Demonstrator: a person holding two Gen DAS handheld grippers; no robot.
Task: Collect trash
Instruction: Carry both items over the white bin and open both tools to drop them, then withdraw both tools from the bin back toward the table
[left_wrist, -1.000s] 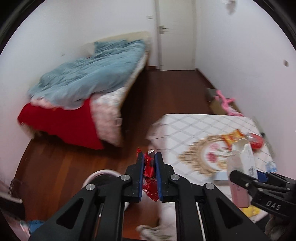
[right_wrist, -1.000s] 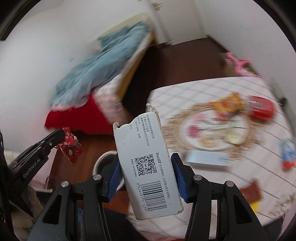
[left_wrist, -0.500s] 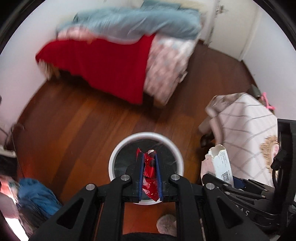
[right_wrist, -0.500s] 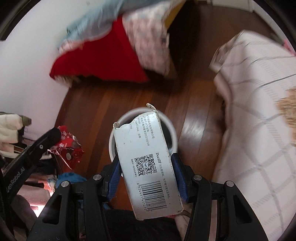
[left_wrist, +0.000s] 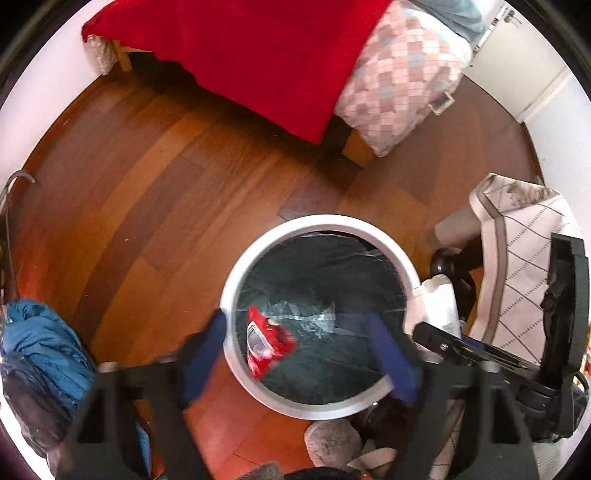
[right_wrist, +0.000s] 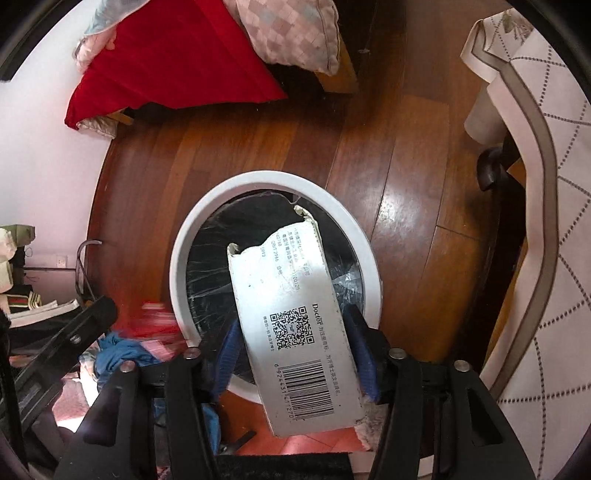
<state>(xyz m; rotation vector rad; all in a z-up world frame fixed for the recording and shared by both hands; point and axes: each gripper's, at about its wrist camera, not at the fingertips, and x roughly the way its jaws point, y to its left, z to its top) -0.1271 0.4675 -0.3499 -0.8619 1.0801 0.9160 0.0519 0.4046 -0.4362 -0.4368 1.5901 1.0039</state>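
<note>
Left wrist view: the left hand-held gripper (left_wrist: 301, 354) points steeply down over the bin (left_wrist: 384, 236), a white-rimmed round can lined with a dark bag, standing on the wood floor (left_wrist: 155, 192). Its jaws have just been opening and now stand wide apart, one blue pad over the near-left rim, the other over the bag. The red wrapper (left_wrist: 267, 341) lies between them but touches neither pad; it is blurred, inside the rim on the left side, so it looks to be dropping into the bag. At the right edge the right hand-held gripper (left_wrist: 439, 332) comes in with the white box (left_wrist: 436, 306) at the bin's right rim. A red blanket (left_wrist: 251, 48) hangs from the bed beyond, and a blue garment (left_wrist: 40, 350) lies at left.

Right wrist view: the right hand-held gripper (right_wrist: 293, 350) also points down at the bin (right_wrist: 258, 181). Its jaws have just been opening, and the box (right_wrist: 295, 325) stands between them, long axis running away from the camera, torn end forward over the dark bag, barcode end near the camera. A gap shows at both pads, so the box appears freed rather than clamped. It lies straight ahead and below the pads, its front half over the mouth, its rear half over the near rim. The wrapper (right_wrist: 157, 315) shows as a red blur just left of the rim. The cloth-covered counter (right_wrist: 546, 206) stands at right.

The box hangs on one relation: its forward end leads into the bin, so I judge it should tip in lengthwise, though the near rim could catch its tail.
</note>
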